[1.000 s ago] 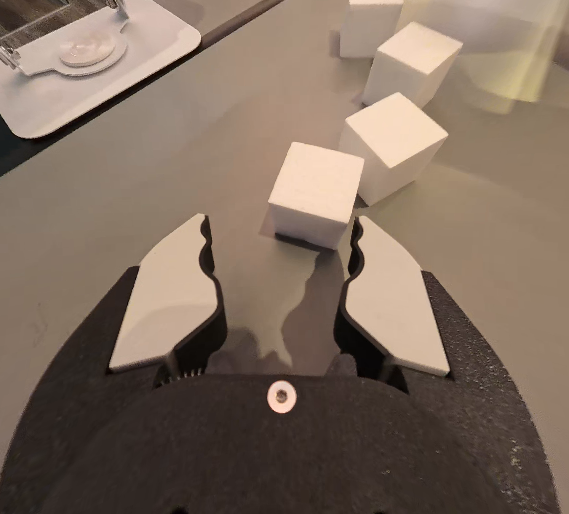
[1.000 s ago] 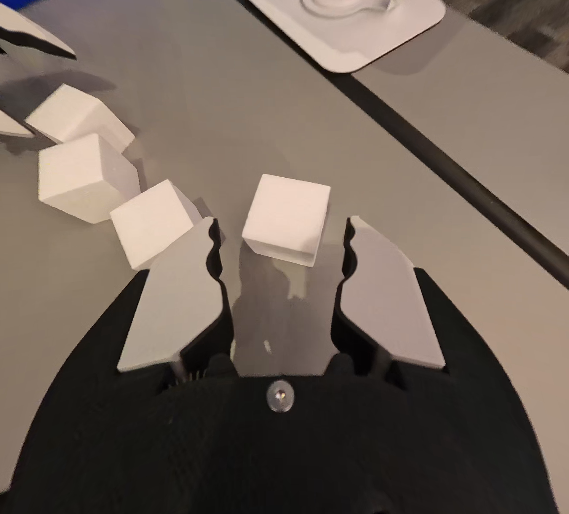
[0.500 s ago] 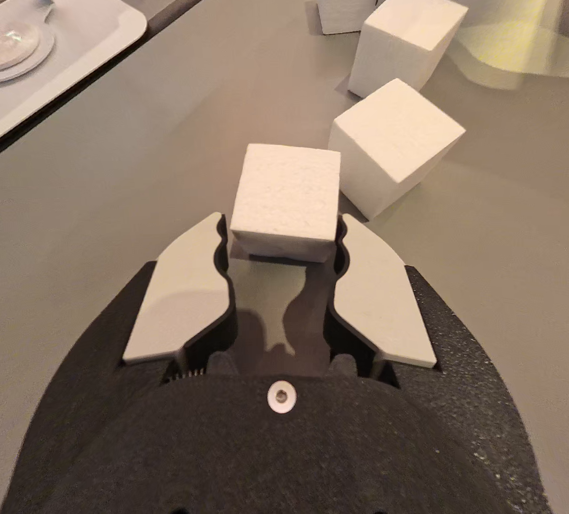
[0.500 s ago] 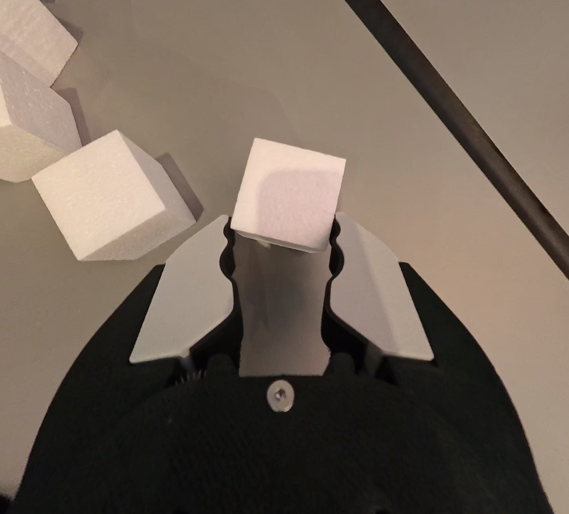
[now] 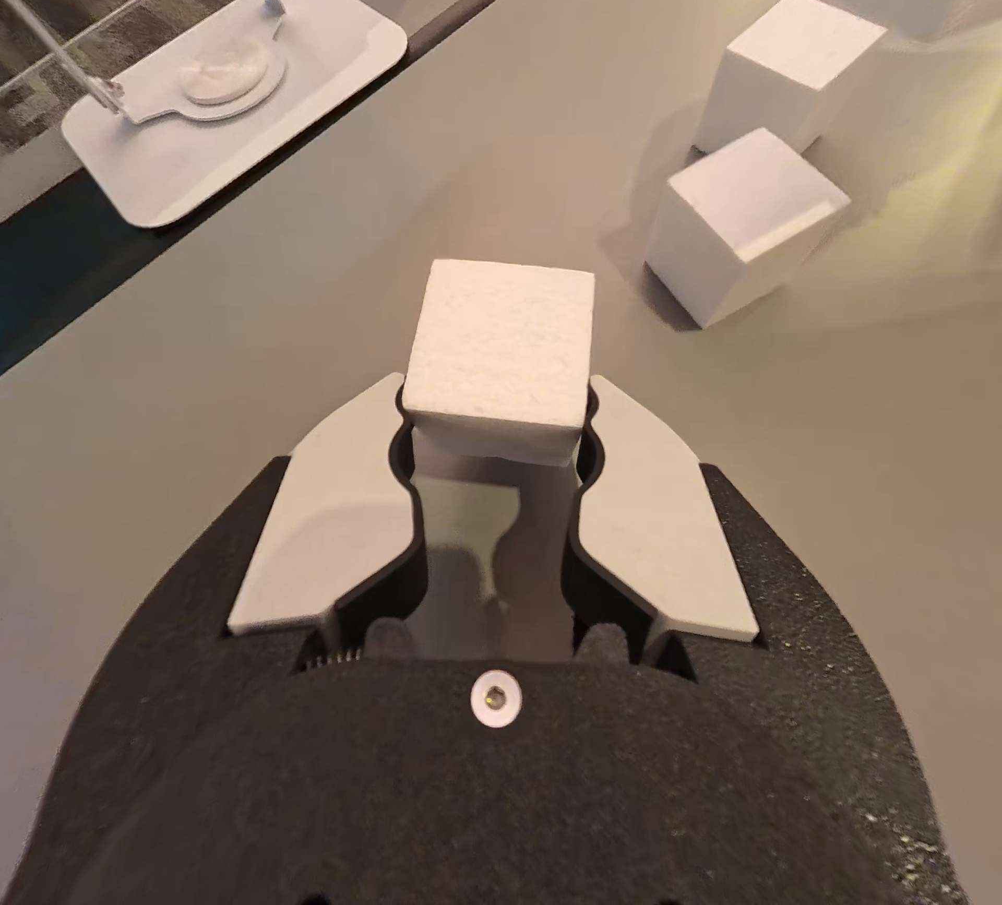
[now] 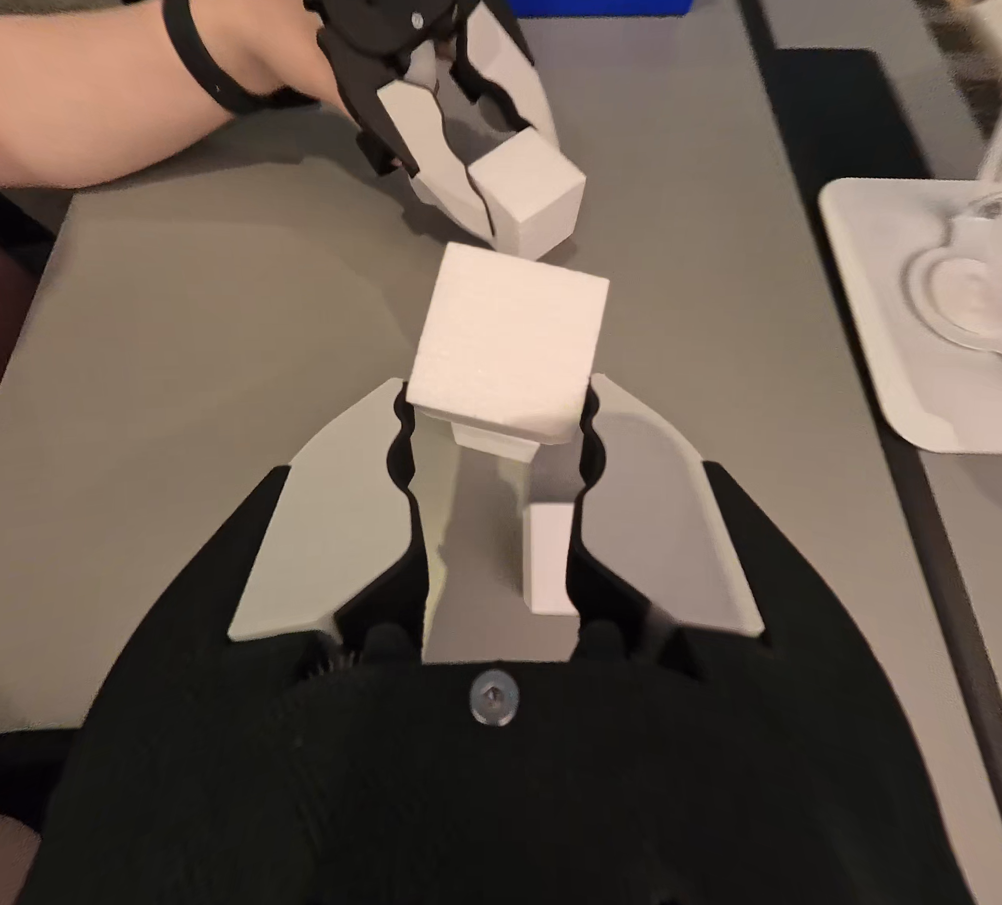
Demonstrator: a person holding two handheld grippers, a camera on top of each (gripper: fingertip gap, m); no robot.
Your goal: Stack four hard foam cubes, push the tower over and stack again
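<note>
Clearly the restack has barely begun: the left gripper [image 5: 496, 404] pinches one white hard foam cube [image 5: 501, 350] above the grey table [image 5: 271, 336], the right gripper [image 6: 496, 404] pinches another [image 6: 509, 347], and two cubes [image 5: 745, 223] lie unstacked.

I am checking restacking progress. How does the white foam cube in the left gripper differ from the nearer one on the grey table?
The white foam cube held by the left gripper is clamped between its fingers; the nearer white foam cube rests free on the grey table. The held cube faces the camera squarely; the table cube is turned corner-first. Both are white cubes.
</note>
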